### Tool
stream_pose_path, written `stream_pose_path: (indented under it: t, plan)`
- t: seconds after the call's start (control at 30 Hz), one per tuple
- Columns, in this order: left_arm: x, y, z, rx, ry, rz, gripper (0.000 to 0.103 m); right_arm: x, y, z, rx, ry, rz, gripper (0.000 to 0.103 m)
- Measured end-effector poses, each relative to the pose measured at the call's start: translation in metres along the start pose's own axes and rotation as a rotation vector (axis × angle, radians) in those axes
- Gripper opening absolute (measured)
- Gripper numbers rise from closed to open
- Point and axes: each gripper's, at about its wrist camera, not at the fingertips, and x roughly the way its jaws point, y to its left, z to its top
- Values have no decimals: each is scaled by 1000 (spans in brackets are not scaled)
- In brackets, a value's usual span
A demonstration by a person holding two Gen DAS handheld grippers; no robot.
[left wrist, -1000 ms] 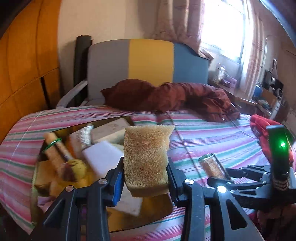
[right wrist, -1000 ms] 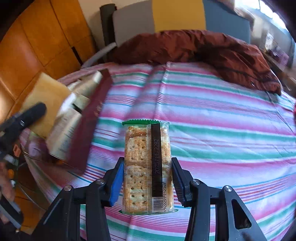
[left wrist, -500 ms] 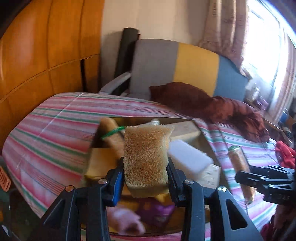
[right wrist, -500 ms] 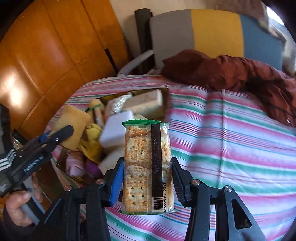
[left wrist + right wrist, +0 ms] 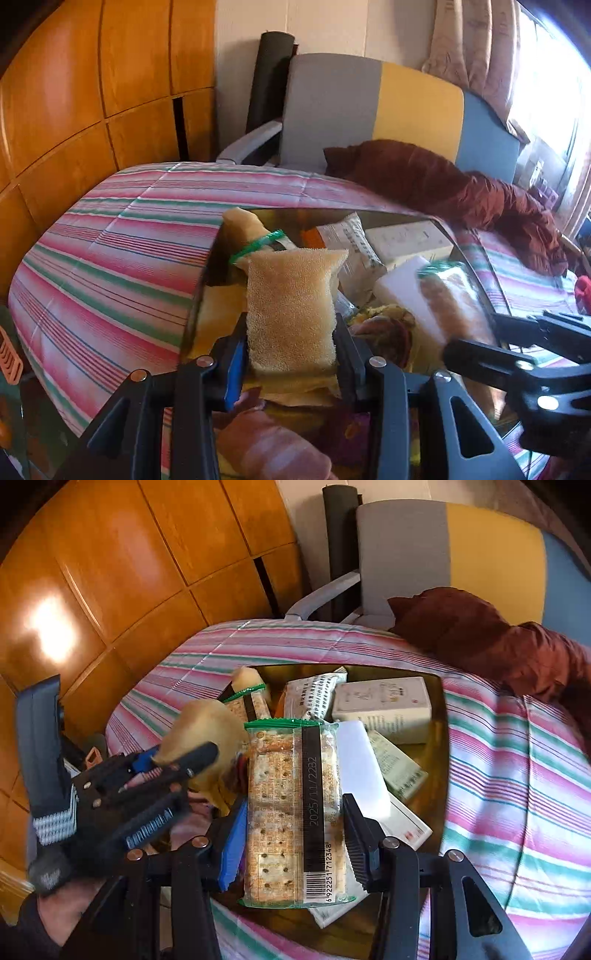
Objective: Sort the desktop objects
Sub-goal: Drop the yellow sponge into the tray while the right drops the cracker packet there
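Striped cloth (image 5: 517, 775) bearing a gold tray (image 5: 439, 709) (crowded with boxes and packets). Left gripper (image 5: 291, 347) clamps a tan sponge (image 5: 291, 306) upright above the tray; right gripper (image 5: 295, 834) clamps a cracker packet (image 5: 295, 812), also upright over the tray.

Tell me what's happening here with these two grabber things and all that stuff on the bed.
A person is sorting items with a hand-held gripper in each hand. The left hand-held gripper is shut on a tan sponge, and the right hand-held gripper is shut on a pack of crackers. Both hover over a tray on the striped bedspread; it already holds boxes, packets and another cracker pack.
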Motion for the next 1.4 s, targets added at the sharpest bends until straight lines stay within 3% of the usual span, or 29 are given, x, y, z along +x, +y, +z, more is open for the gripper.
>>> stream_pose_path:
  t: [0.2,0.4,1.1,1.4]
  plan:
    - [4,-7,-3,10,-2,-6,41,10,-3,9,-35,-8,-86,49]
    - [6,-8,-4,-5,4,1,44,9,-1,8,-59,-8,-102,49]
    - [-20,1,-10,-32,-39,15,58,-1,10,1,-41,-26,-62,51]
    - [-38,1,-9,-36,-78,33,72,-14,10,-10,-22,-51,-64,51]
